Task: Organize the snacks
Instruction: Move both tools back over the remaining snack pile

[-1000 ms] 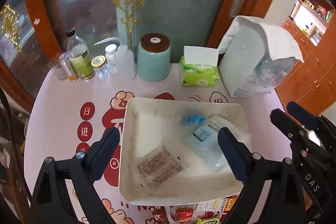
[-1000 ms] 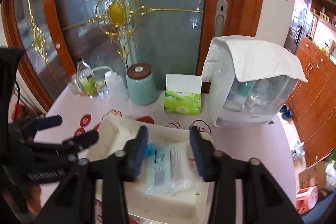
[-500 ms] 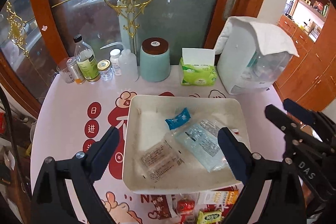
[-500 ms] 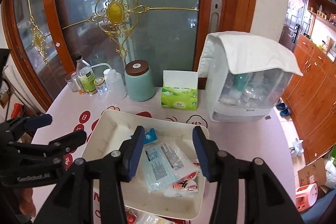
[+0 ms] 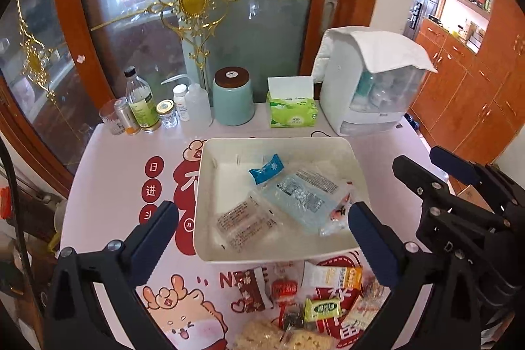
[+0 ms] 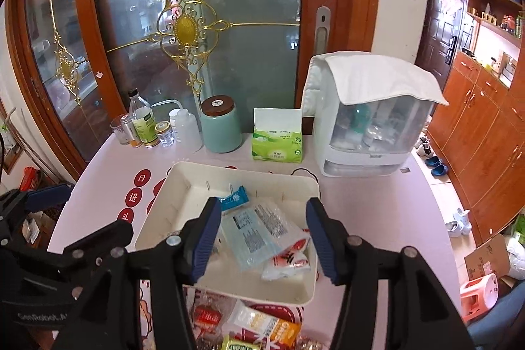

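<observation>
Frame edge crops puffed snacks, perhaps crackers.

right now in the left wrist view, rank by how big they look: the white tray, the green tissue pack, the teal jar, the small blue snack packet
1. white tray, largest by far.
2. teal jar and green tissue pack: they look alike in size, side by side at the back, so no ranking.
3. small blue snack packet, smallest, though it lies nearer the camera.

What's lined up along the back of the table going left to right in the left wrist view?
Glass cup → green-label bottle → small jar → white squeeze bottle → teal canister → tissue box → white cabinet.
</observation>
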